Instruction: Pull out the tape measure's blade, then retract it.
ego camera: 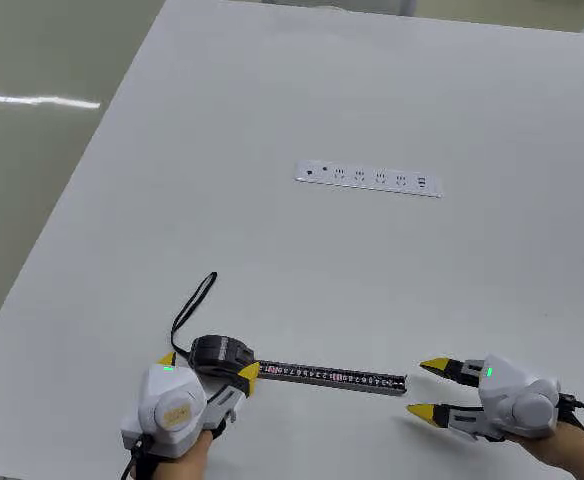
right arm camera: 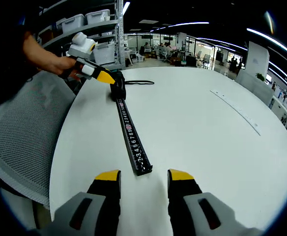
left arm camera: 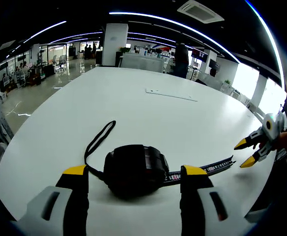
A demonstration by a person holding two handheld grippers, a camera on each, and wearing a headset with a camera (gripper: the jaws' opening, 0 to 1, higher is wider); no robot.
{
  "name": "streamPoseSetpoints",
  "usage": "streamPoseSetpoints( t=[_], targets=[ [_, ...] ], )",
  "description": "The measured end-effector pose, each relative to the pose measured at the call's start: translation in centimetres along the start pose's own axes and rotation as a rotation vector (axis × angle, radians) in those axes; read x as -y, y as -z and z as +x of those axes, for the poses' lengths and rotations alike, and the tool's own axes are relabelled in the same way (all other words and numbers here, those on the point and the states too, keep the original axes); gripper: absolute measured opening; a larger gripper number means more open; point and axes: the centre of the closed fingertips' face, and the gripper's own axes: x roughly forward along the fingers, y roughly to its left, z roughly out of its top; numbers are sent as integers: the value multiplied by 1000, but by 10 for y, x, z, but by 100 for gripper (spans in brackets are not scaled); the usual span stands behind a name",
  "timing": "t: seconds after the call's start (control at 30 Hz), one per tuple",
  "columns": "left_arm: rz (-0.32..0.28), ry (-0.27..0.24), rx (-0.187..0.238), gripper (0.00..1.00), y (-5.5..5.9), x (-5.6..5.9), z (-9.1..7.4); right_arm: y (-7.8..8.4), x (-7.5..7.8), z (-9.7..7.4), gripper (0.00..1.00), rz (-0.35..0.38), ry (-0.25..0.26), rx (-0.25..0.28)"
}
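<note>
Reading left tool [ego camera: 208, 366] [left arm camera: 133, 170] as released: jaws spread wide astride the black tape measure [ego camera: 222, 352] [left arm camera: 133, 162] [right arm camera: 118, 91], with a sliver of gap on each side in the left gripper view, so not clenched on it. Finding the tape measure flat on the white tabletop [ego camera: 272, 100] near the front edge, with its looped strap [ego camera: 190, 305] [left arm camera: 98, 140] trailing off on the far side. Seeing the blade [ego camera: 332, 377] [left arm camera: 202, 168] [right arm camera: 131, 135] pulled out and lying flat on the tabletop, running from the tape measure straight toward the right tool [ego camera: 428, 388] [right arm camera: 144, 175]. Reading that one as released too: jaws apart, gripping nothing, with the blade's end just ahead of the yellow tips, lined up with the gap and apart from both. Further out, spotting a white power strip [ego camera: 369, 179] [right arm camera: 237, 110] flat near the middle of the tabletop, well apart from both tools.
</note>
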Motion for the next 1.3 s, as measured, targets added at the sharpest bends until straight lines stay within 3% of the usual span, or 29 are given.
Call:
streamPoseSetpoints(
  t=[0.83, 1.3],
  targets=[
    [-3, 6, -2, 70, -2, 0, 10, 1, -4, 24, 22, -113, -126, -34],
    [0, 2, -9, 70, 1, 0, 13, 5, -4, 29, 14, -137, -151, -36]
  ],
)
